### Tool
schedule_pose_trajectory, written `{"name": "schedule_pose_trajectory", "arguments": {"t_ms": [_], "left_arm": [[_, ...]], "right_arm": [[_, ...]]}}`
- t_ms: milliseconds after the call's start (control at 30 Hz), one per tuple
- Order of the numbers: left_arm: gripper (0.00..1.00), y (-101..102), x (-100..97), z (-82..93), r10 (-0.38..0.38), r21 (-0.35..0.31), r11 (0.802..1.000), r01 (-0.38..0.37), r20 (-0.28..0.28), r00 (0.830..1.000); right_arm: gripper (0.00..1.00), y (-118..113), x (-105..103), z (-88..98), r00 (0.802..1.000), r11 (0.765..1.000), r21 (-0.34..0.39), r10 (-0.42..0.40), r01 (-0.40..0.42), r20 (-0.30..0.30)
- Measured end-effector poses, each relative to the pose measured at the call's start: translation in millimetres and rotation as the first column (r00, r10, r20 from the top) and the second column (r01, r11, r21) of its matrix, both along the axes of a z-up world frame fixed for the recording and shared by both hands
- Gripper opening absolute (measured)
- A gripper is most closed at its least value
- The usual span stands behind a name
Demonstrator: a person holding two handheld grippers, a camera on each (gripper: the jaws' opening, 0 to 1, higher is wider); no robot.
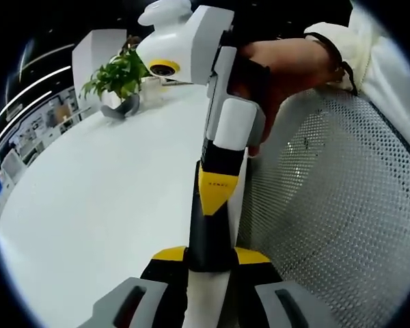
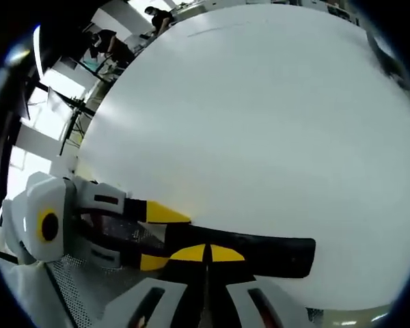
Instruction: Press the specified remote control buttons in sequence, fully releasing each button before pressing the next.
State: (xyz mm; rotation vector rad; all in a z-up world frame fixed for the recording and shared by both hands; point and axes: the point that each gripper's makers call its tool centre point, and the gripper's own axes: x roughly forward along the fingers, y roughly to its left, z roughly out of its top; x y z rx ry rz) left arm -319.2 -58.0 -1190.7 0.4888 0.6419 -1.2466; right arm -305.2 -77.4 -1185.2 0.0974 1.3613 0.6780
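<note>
Between the yellow-tipped jaws of the left gripper (image 1: 210, 255) sits the long black-and-white remote control (image 1: 206, 225), clamped at its near end. On the remote's top face rests the right gripper (image 1: 215, 195), its yellow tips drawn together; a hand (image 1: 287, 65) holds this gripper. Under the remote spreads a bare glossy white table (image 1: 109, 205). Beyond the remote stands a leafy green potted plant (image 1: 116, 75); beside the remote is a white mesh chair back (image 1: 342, 205). Office windows lie far behind.
</note>
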Motion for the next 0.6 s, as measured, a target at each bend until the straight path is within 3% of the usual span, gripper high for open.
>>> {"name": "schedule_pose_trajectory", "arguments": {"t_ms": [133, 233, 300, 367, 433, 500, 600], "left_arm": [[0.24, 0, 0.0, -0.3, 0.0, 0.0, 1.0, 0.0, 0.0, 1.0], [0.24, 0, 0.1, -0.1, 0.0, 0.001, 1.0, 0.0, 0.003, 1.0], [0.24, 0, 0.1, 0.0, 0.001, -0.001, 1.0, -0.001, 0.003, 1.0], [0.24, 0, 0.2, -0.2, 0.004, 0.001, 1.0, -0.004, 0.003, 1.0], [0.24, 0, 0.4, 0.0, 0.007, 0.007, 1.0, -0.007, -0.001, 1.0], [0.24, -1, 0.3, -0.1, 0.007, 0.011, 1.0, -0.007, -0.002, 1.0], [0.24, -1, 0.6, 0.0, -0.001, 0.007, 1.0, 0.001, -0.002, 1.0]], "right_arm": [[0.0, -2, 1, -0.7, 0.999, 0.999, 0.036, -0.039, 0.04, -0.021], [0.0, 0, 0, 1.1, 1.0, 0.998, 0.054, -0.021, 0.021, -0.008], [0.0, 0, 1, 3.5, 0.996, 0.992, 0.093, -0.087, 0.088, -0.017], [0.0, -5, 1, 3.4, 0.996, 0.992, 0.097, -0.086, 0.086, -0.006], [0.0, -11, 6, 5.6, 0.996, 0.993, 0.084, -0.089, 0.086, 0.03], [0.0, -9, 15, 16.4, 0.989, 0.984, 0.139, -0.125, 0.114, 0.075], [0.0, -13, 24, 26.9, 0.981, 0.982, 0.15, -0.133, 0.112, 0.142]]}}
